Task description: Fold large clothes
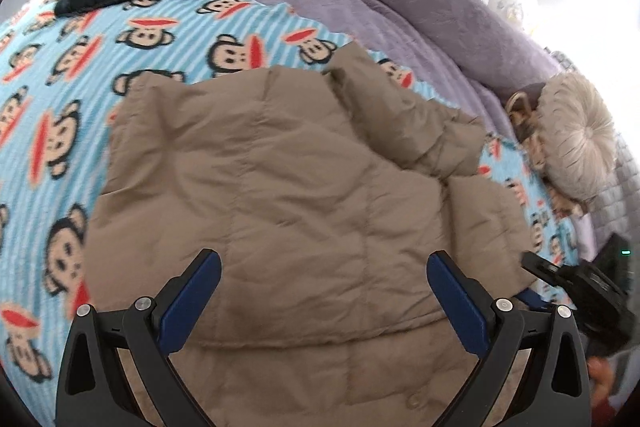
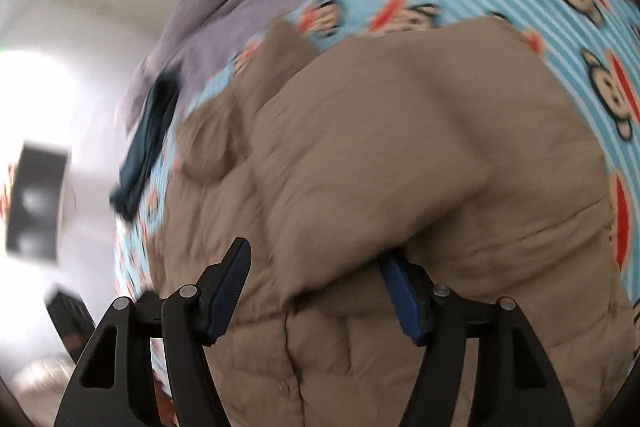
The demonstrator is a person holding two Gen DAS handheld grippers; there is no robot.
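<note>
Monkey-print bedsheet point(image 1: 60, 99) filling the frame, tan puffer jacket point(image 1: 304, 163) lying centre, my left gripper point(image 1: 324, 279) hovering wide open above it, my right gripper point(image 2: 316, 275) gaping, jacket fold bulging between its fingers, ungripped.

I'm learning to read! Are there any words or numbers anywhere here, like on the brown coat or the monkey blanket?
No words or numbers can be read anywhere.
Brown coat: plain, no label showing.
Monkey blanket: only cartoon faces and stripes.
</note>
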